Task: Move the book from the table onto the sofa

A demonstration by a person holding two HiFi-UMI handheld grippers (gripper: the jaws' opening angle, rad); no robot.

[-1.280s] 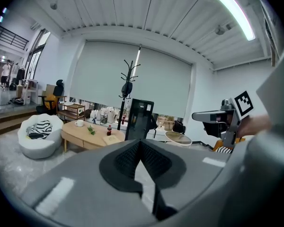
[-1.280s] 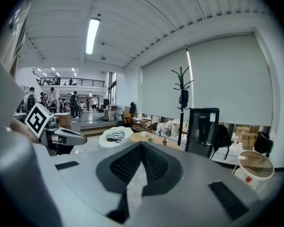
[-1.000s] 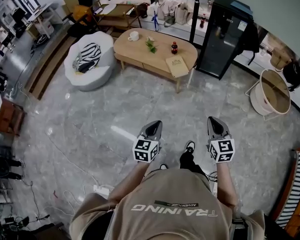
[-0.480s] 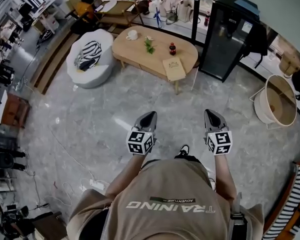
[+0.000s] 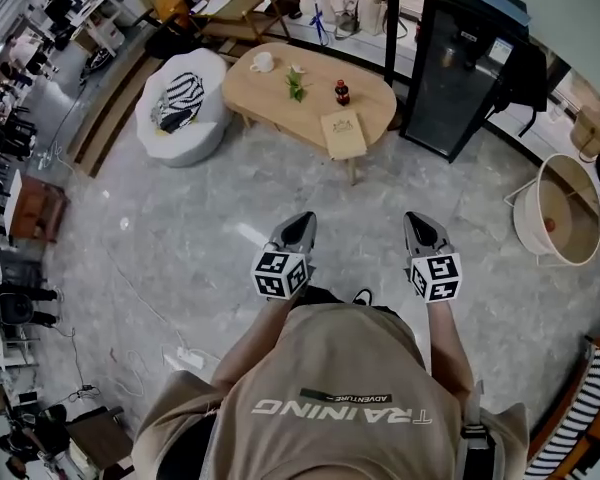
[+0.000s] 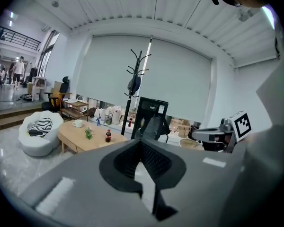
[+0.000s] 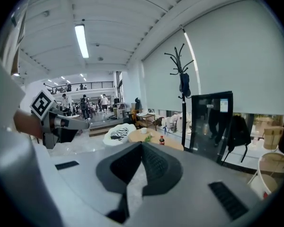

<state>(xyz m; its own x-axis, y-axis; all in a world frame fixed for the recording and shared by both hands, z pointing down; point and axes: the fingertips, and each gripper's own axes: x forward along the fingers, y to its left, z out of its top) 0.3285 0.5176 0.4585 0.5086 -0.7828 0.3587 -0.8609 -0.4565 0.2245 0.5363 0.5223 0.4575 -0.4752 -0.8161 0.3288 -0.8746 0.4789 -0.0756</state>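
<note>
Book (image 5: 343,133) lies flat at the near right end of the oval table (image 5: 265,98), its long axis pointing roughly away from the person, with a bottle (image 5: 342,92) just behind it. Left gripper (image 5: 300,226) and right gripper (image 5: 420,226) sit side by side out front, well short of the table. Both have jaws pressed together and empty.

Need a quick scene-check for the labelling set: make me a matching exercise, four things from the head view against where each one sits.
Things:
1. book
2. cup
3. striped cloth
4. bottle

Places:
a. on the white sofa
b. at the end of the table nearest the sofa
c. at the table edge nearest the person, towards the right end
d. mid-table, just beyond the book

Pairs: 1-c, 2-b, 3-a, 4-d
</note>
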